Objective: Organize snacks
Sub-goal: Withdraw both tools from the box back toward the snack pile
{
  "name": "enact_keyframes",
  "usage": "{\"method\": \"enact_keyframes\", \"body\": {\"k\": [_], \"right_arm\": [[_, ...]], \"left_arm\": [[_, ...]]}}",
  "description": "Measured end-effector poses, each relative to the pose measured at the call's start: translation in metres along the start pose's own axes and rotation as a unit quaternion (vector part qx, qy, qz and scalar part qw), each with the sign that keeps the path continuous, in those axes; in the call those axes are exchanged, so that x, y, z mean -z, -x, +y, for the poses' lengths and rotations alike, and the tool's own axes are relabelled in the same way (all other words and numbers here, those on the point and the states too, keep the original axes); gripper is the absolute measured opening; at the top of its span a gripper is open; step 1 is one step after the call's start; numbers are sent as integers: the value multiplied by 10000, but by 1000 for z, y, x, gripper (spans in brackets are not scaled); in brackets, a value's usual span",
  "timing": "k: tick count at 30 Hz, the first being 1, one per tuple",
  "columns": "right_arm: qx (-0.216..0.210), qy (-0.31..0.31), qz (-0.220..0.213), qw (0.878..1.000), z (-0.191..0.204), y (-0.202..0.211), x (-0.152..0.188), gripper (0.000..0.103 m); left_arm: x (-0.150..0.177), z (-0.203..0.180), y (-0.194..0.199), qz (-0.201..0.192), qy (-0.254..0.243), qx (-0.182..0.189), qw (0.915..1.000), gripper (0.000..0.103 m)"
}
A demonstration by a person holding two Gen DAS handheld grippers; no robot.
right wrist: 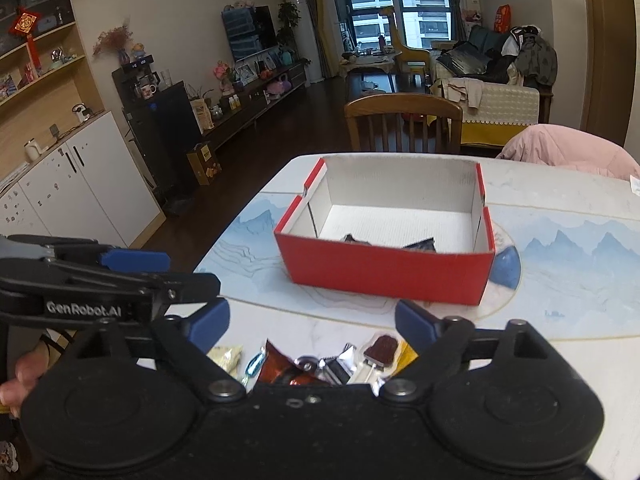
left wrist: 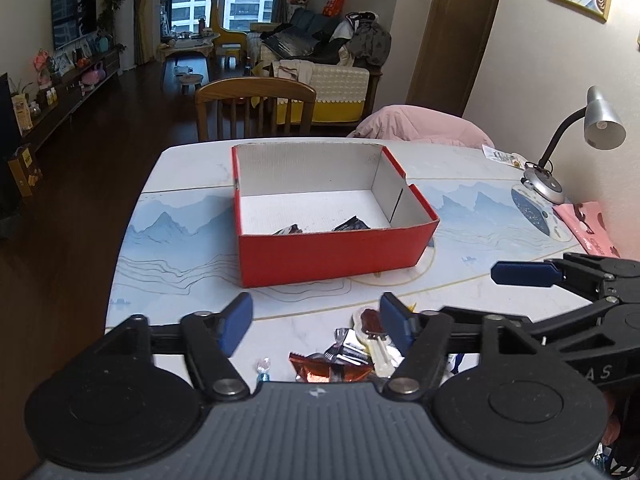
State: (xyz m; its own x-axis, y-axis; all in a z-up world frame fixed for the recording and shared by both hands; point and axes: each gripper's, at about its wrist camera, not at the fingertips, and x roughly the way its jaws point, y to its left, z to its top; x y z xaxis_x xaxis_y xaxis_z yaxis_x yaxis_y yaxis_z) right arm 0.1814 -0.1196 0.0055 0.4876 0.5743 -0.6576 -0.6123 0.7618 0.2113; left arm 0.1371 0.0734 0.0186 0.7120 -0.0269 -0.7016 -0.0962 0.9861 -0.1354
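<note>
A red box (left wrist: pixel 332 258) (right wrist: pixel 384 276) with a white inside stands mid-table; two dark snack packets (left wrist: pixel 286 230) (right wrist: pixel 420 245) lie at its near wall. Loose snacks lie near the table's front edge: an orange-red packet (left wrist: pixel 328 368) (right wrist: pixel 280 364), a silver wrapper (left wrist: pixel 348 346), a chocolate lolly (left wrist: pixel 370 320) (right wrist: pixel 384 350), a blue candy (right wrist: pixel 254 362) and a pale yellow packet (right wrist: pixel 226 356). My left gripper (left wrist: pixel 316 320) hangs open over this pile, holding nothing. My right gripper (right wrist: pixel 312 322) is open beside it, also holding nothing. Each wrist view shows the other gripper at its edge.
The table (left wrist: pixel 180 280) carries a mountain-print mat. A wooden chair (left wrist: pixel 256 96) and a pink jacket (left wrist: pixel 420 124) stand behind it. A desk lamp (left wrist: pixel 600 120) and a pink bag (left wrist: pixel 592 224) sit at the right. A person's hand (right wrist: pixel 16 380) shows at the left.
</note>
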Motion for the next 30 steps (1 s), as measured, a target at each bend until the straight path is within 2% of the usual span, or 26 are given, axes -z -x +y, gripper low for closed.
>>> {"method": "enact_keyframes", "body": {"k": [1, 3, 5, 9, 14, 18, 25, 30], "right_arm": [[11, -1, -3, 10000, 1, 0, 4, 93], [68, -35, 28, 10000, 2, -2, 11, 102], [114, -81, 21, 9999, 3, -3, 18, 103], [210, -81, 128, 9997, 7, -7, 34, 103], [266, -241, 401, 9986, 7, -15, 60, 103], [454, -427, 736, 9953, 10, -28, 80, 103], [930, -678, 1492, 9821, 17, -57, 105, 102], [1023, -765, 1744, 9764, 24, -69, 112, 101]], "left_arm": [[3, 1, 1, -23, 21, 16, 10000, 75], [10, 5, 3, -19, 48, 24, 10000, 77], [18, 9, 3, -31, 96, -7, 9999, 84], [34, 24, 3, -45, 295, -56, 9995, 86], [52, 43, -5, 98, 443, -66, 9989, 99], [66, 57, -18, 326, 408, -197, 9984, 101], [82, 78, -51, 731, 621, -709, 9929, 101], [86, 82, -75, 1043, 702, -820, 9887, 100]]}}
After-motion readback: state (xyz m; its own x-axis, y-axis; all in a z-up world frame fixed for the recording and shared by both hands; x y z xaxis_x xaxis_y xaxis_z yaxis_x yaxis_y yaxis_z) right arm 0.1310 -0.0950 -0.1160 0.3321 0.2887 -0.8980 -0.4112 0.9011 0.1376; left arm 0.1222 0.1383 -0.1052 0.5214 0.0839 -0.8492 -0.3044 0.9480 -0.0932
